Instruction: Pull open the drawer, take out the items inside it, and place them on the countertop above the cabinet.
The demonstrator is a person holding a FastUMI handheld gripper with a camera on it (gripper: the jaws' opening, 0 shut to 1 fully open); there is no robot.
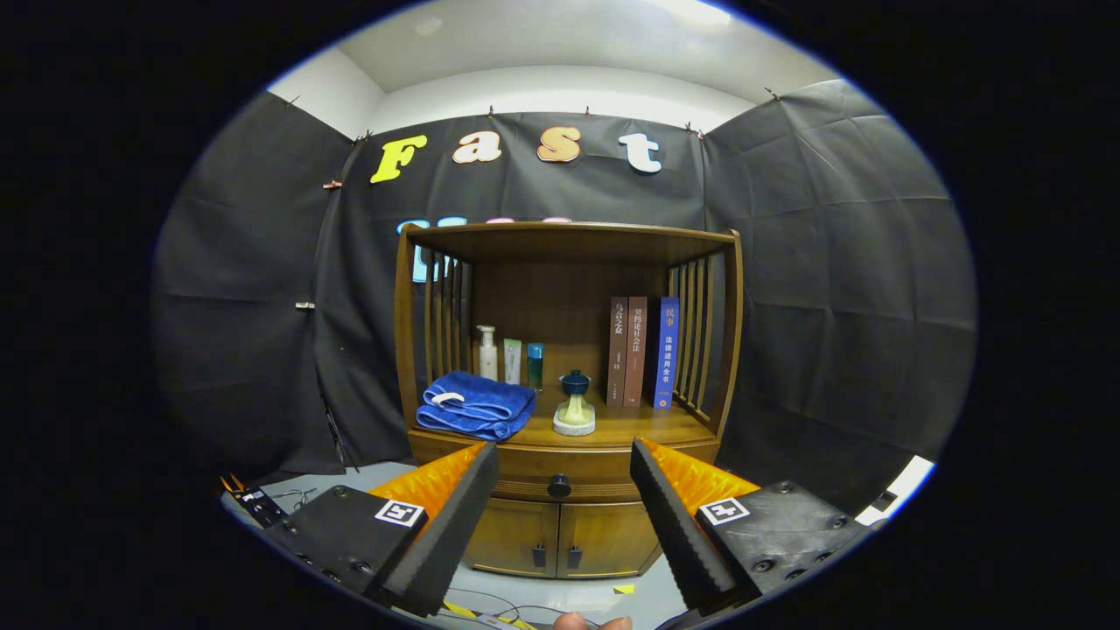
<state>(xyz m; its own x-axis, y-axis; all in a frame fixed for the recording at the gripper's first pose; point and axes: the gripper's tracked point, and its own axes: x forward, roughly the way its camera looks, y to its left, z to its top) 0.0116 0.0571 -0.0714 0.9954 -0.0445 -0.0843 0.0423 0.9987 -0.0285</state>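
Claw (564, 464) held wide apart, empty, both fingers (455, 516) pointing straight at a wooden cabinet (564, 385) well ahead, touching nothing. Between the two fingers, further off, sits the drawer (604, 484), shut flush with the cabinet front, its dark round knob (559, 486) centred in the gap. Below the drawer, two small cabinet doors (560, 538) closed side by side, each with a little dark handle near the middle seam. Above the drawer, the countertop (652, 427) of the open shelf bay, roofed by a wooden top and flanked by slatted sides. On the left of that countertop, a folded blue towel (477, 407) lying flat near the front edge. Behind the towel, against the back panel, a white pump bottle (487, 353), a pale green tube (513, 360) and a teal bottle (535, 365) upright in a row. Near the middle, a small dark blue lidded pot (575, 382) perched on a pale stand (574, 416). On the right, three books (643, 352) upright together, two brownish and one blue, spines outward, beside the right slats. Black cloth (831, 289) draped behind and to both sides of the cabinet. Cables (302, 499) on the pale floor at the near left. Fingertips of a hand (591, 622) just peeking up at the near edge, between the finger bases.
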